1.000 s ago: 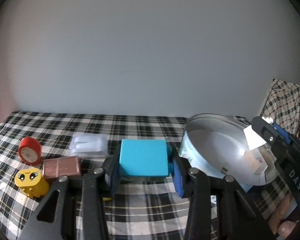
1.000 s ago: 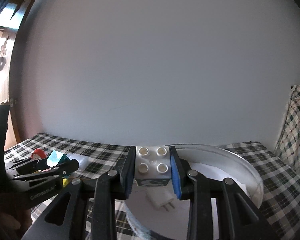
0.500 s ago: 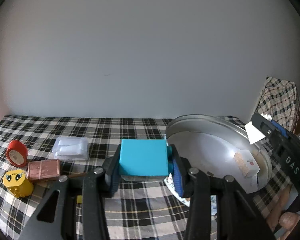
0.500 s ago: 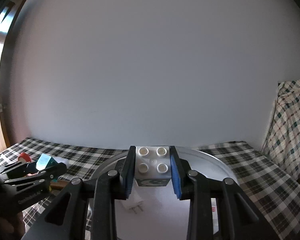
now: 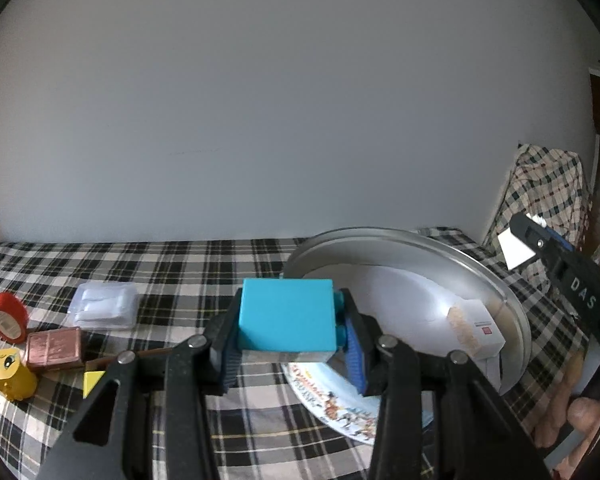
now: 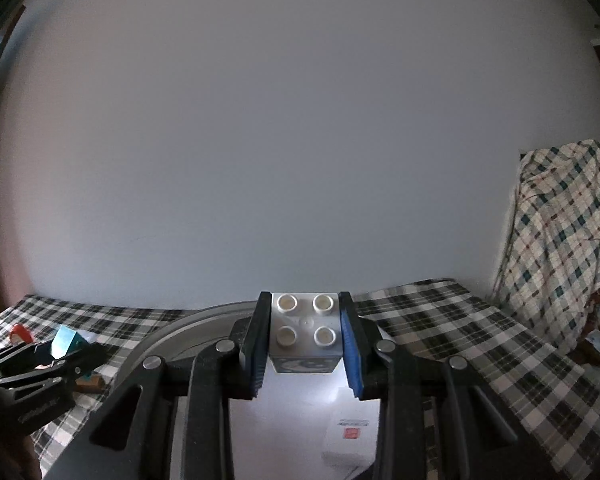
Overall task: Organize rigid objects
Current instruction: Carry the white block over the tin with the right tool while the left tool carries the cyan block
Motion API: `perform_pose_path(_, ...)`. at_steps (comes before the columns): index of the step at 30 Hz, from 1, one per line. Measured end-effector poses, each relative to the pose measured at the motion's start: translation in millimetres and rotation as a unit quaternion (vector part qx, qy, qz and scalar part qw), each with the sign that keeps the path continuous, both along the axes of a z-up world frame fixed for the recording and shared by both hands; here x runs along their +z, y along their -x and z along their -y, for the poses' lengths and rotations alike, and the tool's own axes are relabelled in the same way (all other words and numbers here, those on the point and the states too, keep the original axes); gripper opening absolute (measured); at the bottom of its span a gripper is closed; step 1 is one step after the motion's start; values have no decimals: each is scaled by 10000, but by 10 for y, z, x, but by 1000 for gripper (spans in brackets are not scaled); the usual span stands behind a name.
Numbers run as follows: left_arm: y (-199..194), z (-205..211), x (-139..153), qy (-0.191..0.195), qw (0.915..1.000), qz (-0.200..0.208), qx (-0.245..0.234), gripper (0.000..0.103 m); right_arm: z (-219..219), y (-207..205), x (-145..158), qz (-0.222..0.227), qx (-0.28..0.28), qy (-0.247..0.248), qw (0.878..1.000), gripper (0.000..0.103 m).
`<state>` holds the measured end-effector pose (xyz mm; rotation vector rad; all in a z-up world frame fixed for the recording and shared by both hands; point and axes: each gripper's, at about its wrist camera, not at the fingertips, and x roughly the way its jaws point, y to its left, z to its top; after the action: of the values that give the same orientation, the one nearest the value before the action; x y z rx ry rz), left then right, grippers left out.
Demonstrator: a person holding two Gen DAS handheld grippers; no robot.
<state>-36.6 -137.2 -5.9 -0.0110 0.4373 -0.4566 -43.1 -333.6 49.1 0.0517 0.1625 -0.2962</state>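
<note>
both grippers carry a toy brick toward the round metal tray (image 5: 512, 308), so the step in hand seems to be the delivery into it. the left gripper (image 5: 290, 346) is closed just to the width of a turquoise brick (image 5: 286, 320) and holds it above the checked tablecloth (image 5: 180, 264), beside the tray rim. the right gripper (image 6: 305, 340) is closed on a white studded brick (image 6: 305, 326), held over the tray, where a small white box (image 6: 350, 436) lies. next, i think each must lower and open without hitting that box.
</note>
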Motion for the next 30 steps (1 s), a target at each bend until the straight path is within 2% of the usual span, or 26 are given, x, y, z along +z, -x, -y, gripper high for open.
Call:
perform_pose_path(10, 9, 432, -8, -37, 9994, -21, -346, 42, 422, -20, 6, -25, -566, -51, 9984, 34)
perform_pose_path(17, 2, 740, -18, -186, 9980, -17, -606, 42, 650, -117, -31, -191, -727, -54, 9972, 34)
perform_pose_path(23, 11, 1001, -59, -426, 9956, -79, -833, 42, 706, -317, -118, -549, -371, -345, 9972, 34)
perform_pose_path(30, 21, 1173, -126, -699, 9932, -207, -907, 42, 458, -510, -242, -1015, -71, -32, 9948, 34)
